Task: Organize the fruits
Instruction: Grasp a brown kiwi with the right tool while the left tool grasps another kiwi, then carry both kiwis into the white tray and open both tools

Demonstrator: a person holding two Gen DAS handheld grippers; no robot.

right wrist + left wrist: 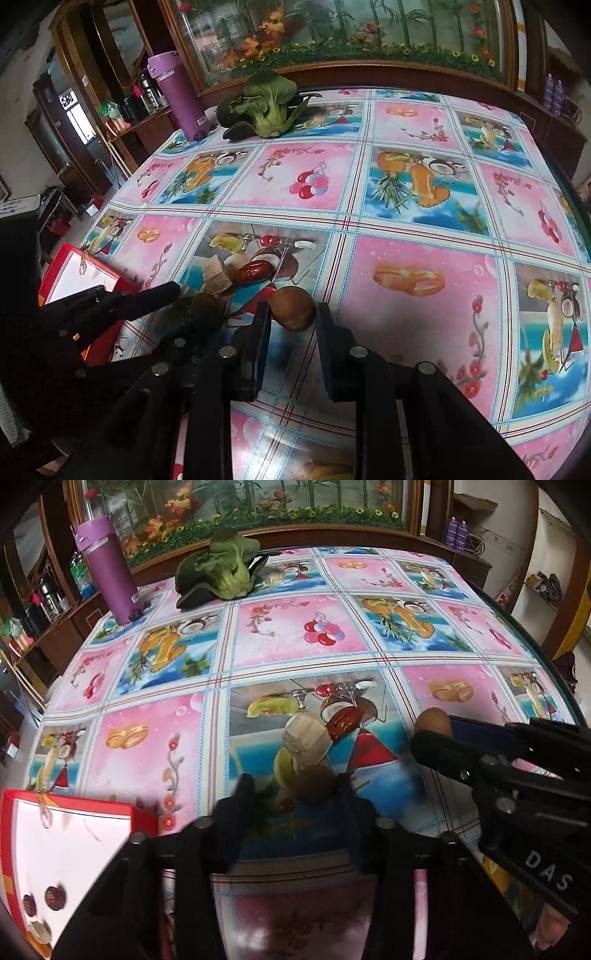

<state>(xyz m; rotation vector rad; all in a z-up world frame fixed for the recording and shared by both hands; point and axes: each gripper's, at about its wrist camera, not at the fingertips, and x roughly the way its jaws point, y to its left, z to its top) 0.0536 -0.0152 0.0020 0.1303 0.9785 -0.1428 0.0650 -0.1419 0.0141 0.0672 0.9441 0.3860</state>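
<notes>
Two brown kiwis lie on the fruit-patterned tablecloth. One kiwi [316, 782] sits between the fingers of my left gripper [294, 786], which is open, and lies close to its right finger. The other kiwi [293, 308] is flanked on both sides by my right gripper [292, 310], whose fingers press against it; this kiwi [434, 722] also shows in the left wrist view. Just beyond the kiwis lie a red date [345, 722] and a beige cut chunk [306, 742]. A red box [140, 819] with a white floor holds two dates [55, 897] and a pale piece.
A bok choy [221, 568] and a tall purple flask [107, 568] stand at the table's far edge, in front of a wooden cabinet with a flower picture. The red box [85, 273] sits at the near left corner. The table's right edge drops off to the floor.
</notes>
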